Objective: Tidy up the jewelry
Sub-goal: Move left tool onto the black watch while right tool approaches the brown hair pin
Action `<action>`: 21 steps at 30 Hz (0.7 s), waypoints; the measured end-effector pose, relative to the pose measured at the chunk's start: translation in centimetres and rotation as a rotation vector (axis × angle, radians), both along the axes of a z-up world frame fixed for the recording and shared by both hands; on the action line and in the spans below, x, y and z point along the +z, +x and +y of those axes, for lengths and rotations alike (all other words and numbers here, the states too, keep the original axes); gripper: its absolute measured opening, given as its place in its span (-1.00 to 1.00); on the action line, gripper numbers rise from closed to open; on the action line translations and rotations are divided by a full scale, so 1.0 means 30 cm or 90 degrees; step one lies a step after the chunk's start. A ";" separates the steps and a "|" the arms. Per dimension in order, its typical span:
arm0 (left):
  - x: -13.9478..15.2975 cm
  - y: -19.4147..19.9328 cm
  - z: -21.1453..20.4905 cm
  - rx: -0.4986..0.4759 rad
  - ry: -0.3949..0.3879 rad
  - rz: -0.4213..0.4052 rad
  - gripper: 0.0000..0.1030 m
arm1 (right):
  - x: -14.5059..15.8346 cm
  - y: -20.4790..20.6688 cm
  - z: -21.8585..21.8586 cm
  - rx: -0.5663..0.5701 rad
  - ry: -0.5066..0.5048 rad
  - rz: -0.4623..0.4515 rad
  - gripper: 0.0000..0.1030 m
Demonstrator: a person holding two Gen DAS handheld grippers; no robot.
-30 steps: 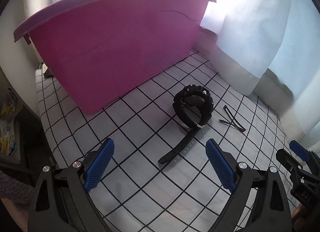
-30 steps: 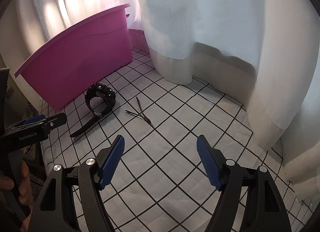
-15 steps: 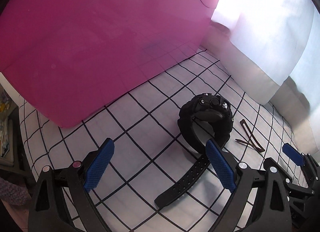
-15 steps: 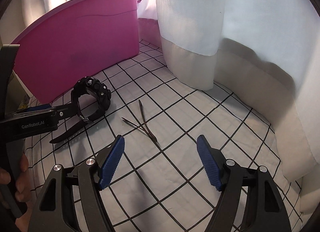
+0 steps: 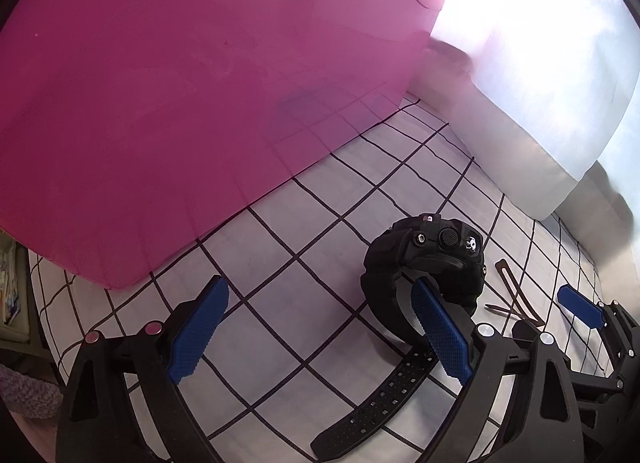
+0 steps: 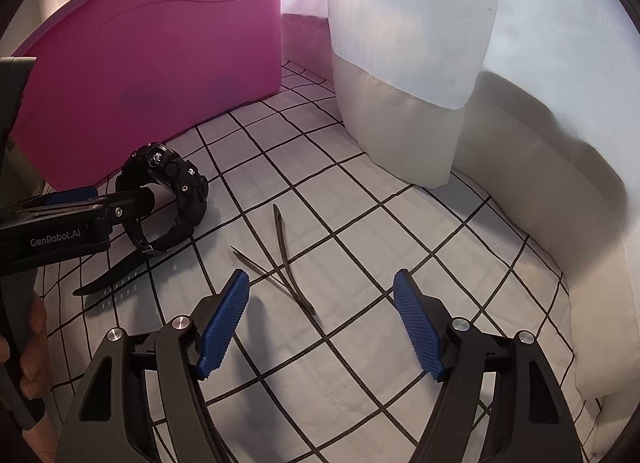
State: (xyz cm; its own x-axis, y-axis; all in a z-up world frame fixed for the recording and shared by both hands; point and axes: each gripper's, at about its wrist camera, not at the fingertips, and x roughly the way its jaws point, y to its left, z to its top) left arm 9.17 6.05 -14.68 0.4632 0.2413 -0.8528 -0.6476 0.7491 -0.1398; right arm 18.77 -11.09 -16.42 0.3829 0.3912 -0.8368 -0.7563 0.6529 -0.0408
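Watch point(image 5: 424, 263) by left tool's point(image 5: 320, 333) right pad, jaws wide, not gripped.

Item count: one black watch point(image 6: 168, 199), left of the right gripper point(image 6: 320, 323). Two thin hair clips point(image 6: 282, 253), crossed, just ahead of that gripper. One pink bin point(image 6: 160, 75), far left. Two grippers; the left gripper point(image 5: 320, 327) is the second.
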 end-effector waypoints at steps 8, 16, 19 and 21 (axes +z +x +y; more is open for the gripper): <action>-0.023 0.019 0.008 0.000 0.002 0.012 0.77 | -0.028 0.012 0.051 0.012 -0.023 -0.003 0.38; -0.039 0.049 -0.012 -0.017 0.029 0.025 0.79 | -0.035 0.014 0.057 0.017 -0.016 -0.001 0.37; -0.038 0.048 -0.013 -0.014 0.031 0.022 0.78 | -0.033 0.007 0.051 0.016 -0.016 -0.004 0.36; -0.035 0.039 -0.016 -0.011 0.032 0.018 0.77 | -0.030 0.000 0.045 0.015 -0.015 -0.004 0.34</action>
